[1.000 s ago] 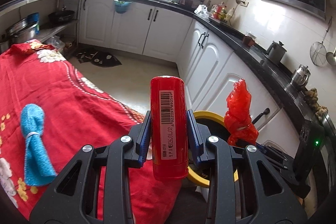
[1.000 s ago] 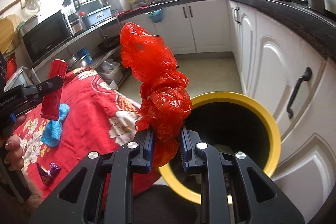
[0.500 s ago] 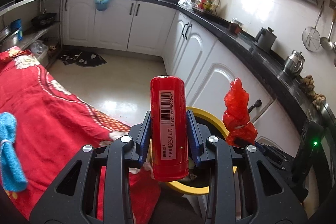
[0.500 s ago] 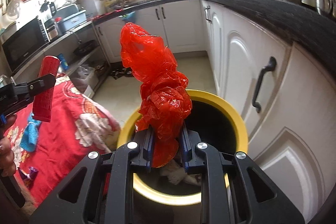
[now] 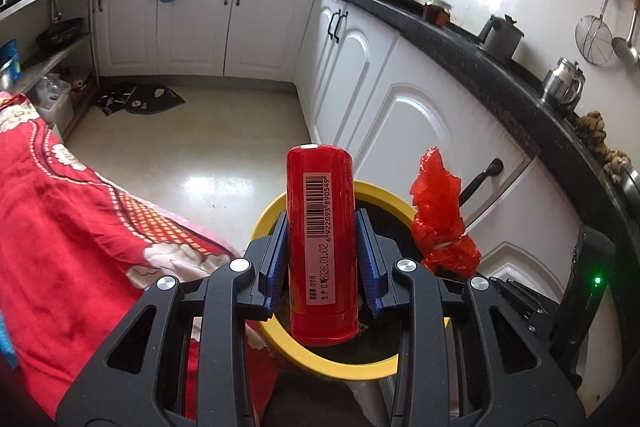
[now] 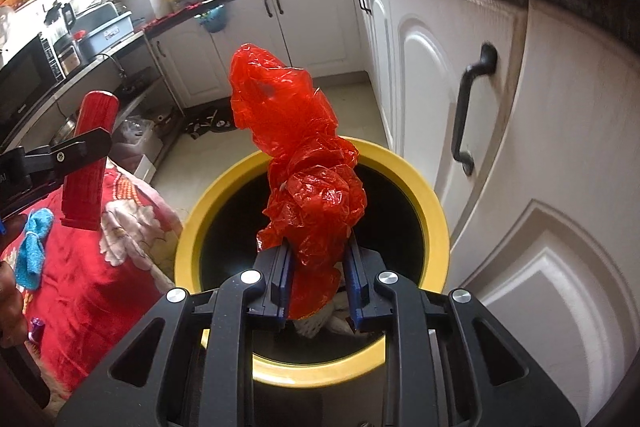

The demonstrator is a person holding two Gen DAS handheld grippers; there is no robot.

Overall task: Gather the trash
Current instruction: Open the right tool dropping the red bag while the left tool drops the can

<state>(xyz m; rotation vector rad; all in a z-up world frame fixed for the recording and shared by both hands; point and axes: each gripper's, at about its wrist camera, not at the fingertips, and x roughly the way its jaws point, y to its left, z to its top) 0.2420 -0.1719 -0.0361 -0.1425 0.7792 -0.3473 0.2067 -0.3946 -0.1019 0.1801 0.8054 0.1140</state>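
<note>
Red can sits clenched in the left gripper; the right gripper pinches a red bag. Both hang over the yellow bin. Next, each should let go so the trash drops in.

White cabinet doors with black handles fill the right side under a dark counter, a red flowered cloth covers the lower left with a blue rag on it, and a microwave stands at the left edge
</note>
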